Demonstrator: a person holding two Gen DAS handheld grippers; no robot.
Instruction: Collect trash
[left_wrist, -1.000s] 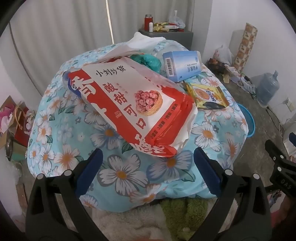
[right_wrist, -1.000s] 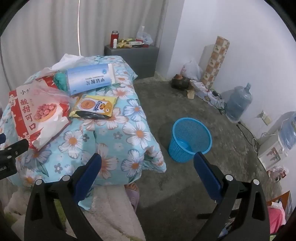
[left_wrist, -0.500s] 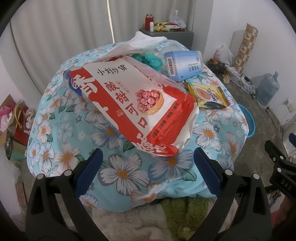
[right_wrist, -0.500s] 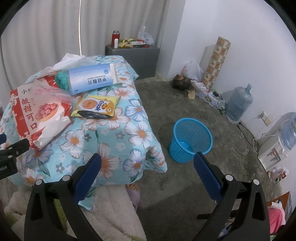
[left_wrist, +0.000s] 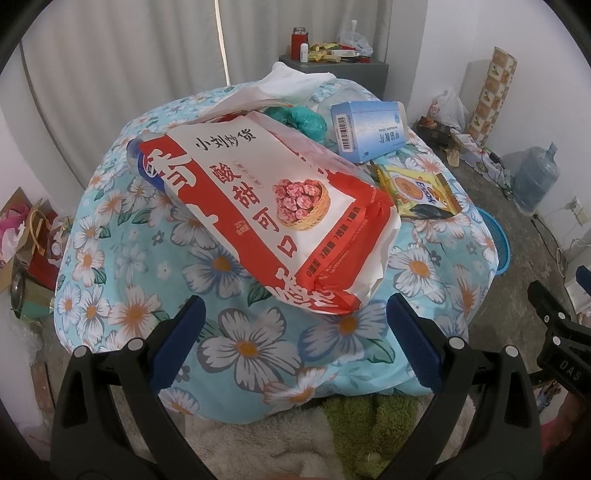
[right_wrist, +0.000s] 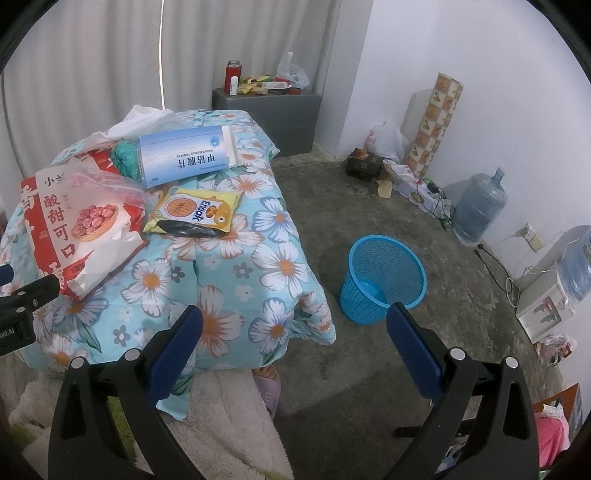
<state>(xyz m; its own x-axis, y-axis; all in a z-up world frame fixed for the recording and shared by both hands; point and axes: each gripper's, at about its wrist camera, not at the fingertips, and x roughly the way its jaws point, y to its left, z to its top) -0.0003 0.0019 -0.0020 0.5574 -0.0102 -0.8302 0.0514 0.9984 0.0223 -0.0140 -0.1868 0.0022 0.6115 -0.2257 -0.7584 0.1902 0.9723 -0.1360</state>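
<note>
Snack bag (left_wrist: 280, 218) lies beyond spread left fingers (left_wrist: 177, 339).

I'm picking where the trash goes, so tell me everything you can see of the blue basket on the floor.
The blue basket is a round, tapered bin, wider at the rim, with latticed walls that look like plastic. It stands upright on the bare concrete floor, apart from the bed with the flowered quilt. Its mouth is open and it appears empty; the solid bottom shows inside. Nothing touches it. In the left wrist view only a sliver of rim peeks past the quilt.
</note>
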